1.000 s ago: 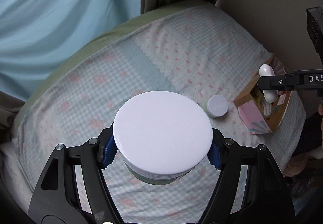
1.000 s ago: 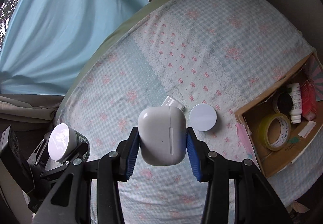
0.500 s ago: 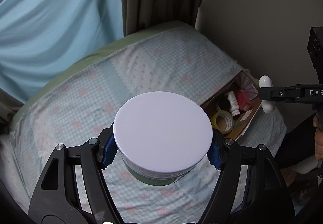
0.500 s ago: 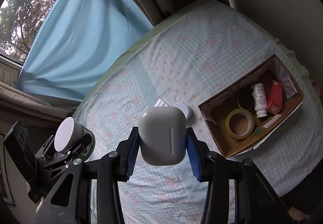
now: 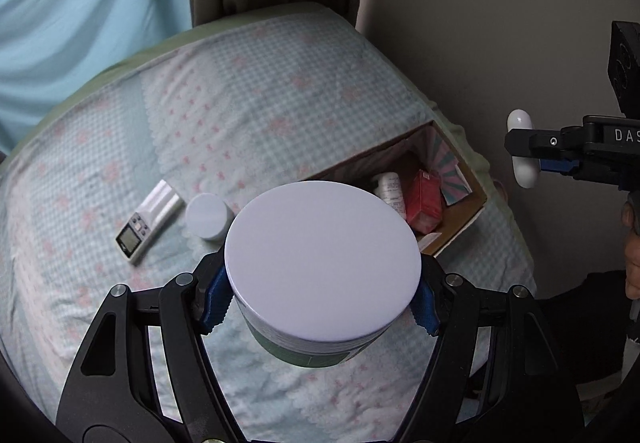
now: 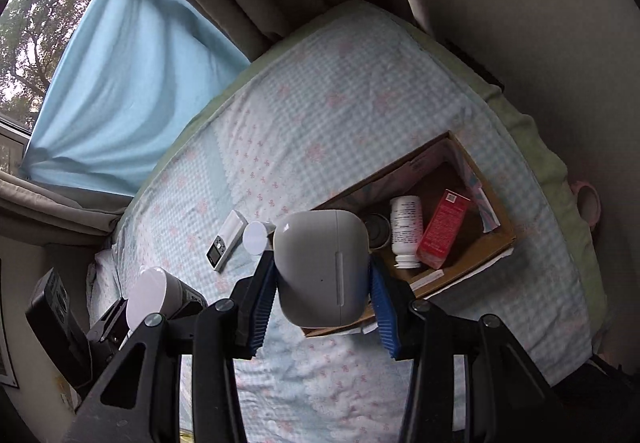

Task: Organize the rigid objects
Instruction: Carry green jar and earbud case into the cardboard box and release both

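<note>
My left gripper (image 5: 320, 301) is shut on a round white-lidded jar (image 5: 322, 263), held high above the bed; it also shows in the right wrist view (image 6: 154, 293). My right gripper (image 6: 322, 307) is shut on a white earbud case (image 6: 322, 267), held above the near end of an open cardboard box (image 6: 496, 239). The case (image 5: 520, 153) also shows at the right of the left wrist view. The box (image 5: 470, 219) holds a white bottle (image 6: 406, 229), a red carton (image 6: 442, 229) and a dark tin (image 6: 378, 235).
On the checked bedspread (image 5: 260, 103) lie a small white jar (image 5: 208, 217) and a pocket scale (image 5: 148, 223), left of the box. Curtains (image 5: 80, 3) hang behind the bed, a wall to the right. A pink object (image 6: 588, 203) sits beyond the bed's right edge.
Both grippers have risen and pulled back from the bed. The box has come into fuller view, and the pocket scale now shows. Both holds are unchanged.
</note>
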Tool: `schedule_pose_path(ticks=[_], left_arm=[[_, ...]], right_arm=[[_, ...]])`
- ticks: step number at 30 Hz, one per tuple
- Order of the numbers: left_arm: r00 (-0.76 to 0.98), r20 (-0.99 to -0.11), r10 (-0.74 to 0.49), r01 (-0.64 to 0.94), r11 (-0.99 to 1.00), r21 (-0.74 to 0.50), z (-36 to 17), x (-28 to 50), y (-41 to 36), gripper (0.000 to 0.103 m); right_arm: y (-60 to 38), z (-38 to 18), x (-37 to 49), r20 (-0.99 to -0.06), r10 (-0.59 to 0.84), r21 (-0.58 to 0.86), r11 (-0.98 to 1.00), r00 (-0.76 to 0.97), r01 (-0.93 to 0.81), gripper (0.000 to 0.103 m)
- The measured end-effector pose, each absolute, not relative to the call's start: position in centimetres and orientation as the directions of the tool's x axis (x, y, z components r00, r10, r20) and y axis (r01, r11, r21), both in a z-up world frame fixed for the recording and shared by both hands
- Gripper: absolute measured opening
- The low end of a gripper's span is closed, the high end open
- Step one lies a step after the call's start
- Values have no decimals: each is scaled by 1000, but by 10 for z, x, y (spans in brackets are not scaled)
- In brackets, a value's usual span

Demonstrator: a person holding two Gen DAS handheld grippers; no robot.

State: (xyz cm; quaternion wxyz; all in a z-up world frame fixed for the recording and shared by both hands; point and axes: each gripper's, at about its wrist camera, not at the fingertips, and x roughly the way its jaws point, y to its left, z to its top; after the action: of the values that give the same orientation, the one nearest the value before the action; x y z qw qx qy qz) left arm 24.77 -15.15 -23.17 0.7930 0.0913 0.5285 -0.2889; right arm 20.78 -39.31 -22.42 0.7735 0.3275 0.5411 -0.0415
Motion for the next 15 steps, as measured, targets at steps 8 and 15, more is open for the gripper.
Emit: schedule_pose_path(ticks=[8,15], left_arm=[[228,-917,-328,496,849,-181,-294,254,-197,69],[211,-941,-265,453,879,-146,-346,262,-222,69]], right_arm=[[-447,-290,225,-891,325,442,780,316,444,41],[-464,-342,251,-905,340,422,794,256,437,41]])
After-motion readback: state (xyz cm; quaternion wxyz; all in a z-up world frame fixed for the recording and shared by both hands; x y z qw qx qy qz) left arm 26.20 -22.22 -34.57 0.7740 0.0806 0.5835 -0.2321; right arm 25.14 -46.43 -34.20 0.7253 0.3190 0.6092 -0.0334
